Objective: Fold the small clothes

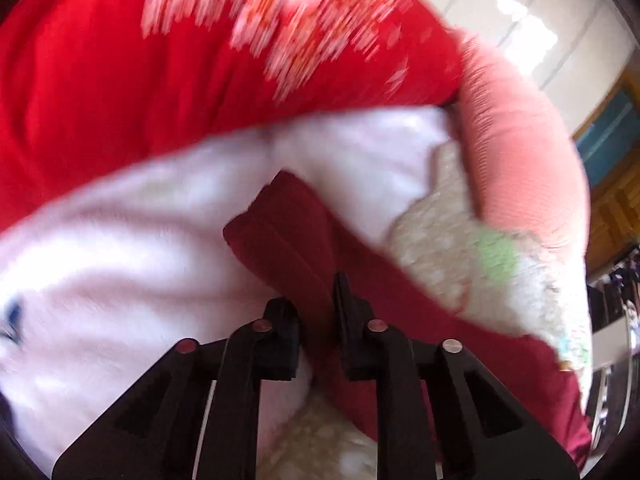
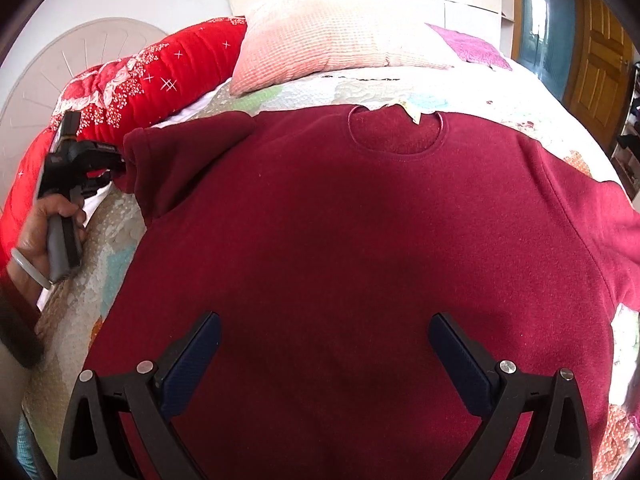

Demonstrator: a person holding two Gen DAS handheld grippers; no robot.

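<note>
The maroon sweater (image 2: 340, 232) lies flat, front up, on the quilted bed (image 2: 120, 240), its sleeve cuff (image 1: 288, 232) pinched in the left gripper (image 1: 318, 320) while the right gripper (image 2: 324, 344) hovers agape (holding nothing), so folding that sleeve inward across the chest looks next.

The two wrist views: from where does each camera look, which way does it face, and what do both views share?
Left wrist: sits on the left hand-held gripper, looking down along its fingers, which are shut on the sleeve of the dark red sweater; a red quilt lies beyond.
Right wrist: sits on the right hand-held gripper, open above the dark red sweater spread on the bed; the person's left hand shows at the left edge.
Shared: the sweater's sleeve, the left hand-held gripper, the red quilt and the pink pillow.
</note>
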